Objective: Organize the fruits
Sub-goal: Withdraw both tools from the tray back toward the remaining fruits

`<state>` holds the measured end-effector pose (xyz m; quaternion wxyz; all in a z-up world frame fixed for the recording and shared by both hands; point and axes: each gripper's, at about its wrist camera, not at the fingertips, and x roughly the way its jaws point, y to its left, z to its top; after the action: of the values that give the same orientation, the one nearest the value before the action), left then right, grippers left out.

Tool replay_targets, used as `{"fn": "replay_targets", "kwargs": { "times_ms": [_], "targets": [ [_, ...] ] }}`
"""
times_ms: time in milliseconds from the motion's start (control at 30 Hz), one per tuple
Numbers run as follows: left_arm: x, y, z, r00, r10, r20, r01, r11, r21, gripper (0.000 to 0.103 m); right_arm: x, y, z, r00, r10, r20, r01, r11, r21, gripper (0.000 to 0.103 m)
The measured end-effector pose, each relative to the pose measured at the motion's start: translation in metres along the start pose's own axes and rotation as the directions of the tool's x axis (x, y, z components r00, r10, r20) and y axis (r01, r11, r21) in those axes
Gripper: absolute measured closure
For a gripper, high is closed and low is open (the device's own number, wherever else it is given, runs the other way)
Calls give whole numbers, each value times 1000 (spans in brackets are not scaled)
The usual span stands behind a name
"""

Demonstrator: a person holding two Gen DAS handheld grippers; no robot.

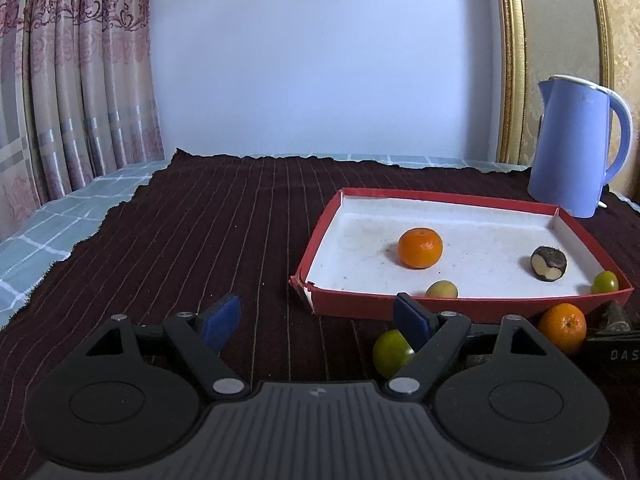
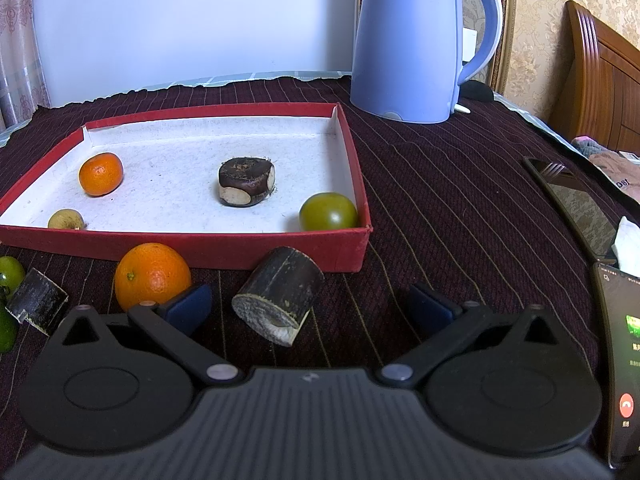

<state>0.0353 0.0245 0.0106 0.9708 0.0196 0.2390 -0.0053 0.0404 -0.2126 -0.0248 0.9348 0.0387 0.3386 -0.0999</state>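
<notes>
Cane (image 2: 278, 306) just ahead of my wide, empty right hand-held gripper (image 2: 310, 310) looks stiff, light: pinch its rounded sides.

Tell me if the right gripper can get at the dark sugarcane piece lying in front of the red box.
Probably yes: the right gripper is open, the sugarcane piece lies just ahead between its fingers, nothing between.

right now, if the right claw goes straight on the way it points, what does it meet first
Most likely the dark cut cylinder piece lying on the cloth between the right claw pads, just ahead; the red box is behind it.
</notes>
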Motion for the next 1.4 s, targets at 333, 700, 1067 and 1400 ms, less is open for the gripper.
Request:
{"fn": "replay_targets", "kwargs": {
  "times_ms": [333,700,1067,1400],
  "targets": [
    [1,-2,0,1000,3,-6,-3,1000,7,19,0,0,0,1000,0,0,0,1000,0,0],
    [0,-2,0,1000,2,-11,-2,1000,6,19,0,0,0,1000,0,0,0,1000,0,0],
    [1,-3,-1,1000,0,-19,0,1000,10,19,0,0,0,1000,0,-1,0,1000,0,0],
    [-1,-4,0,1000,-10,-20,10,1000,-4,19,0,0,0,1000,1,1,-1,1000,-1,0]
  ]
}}
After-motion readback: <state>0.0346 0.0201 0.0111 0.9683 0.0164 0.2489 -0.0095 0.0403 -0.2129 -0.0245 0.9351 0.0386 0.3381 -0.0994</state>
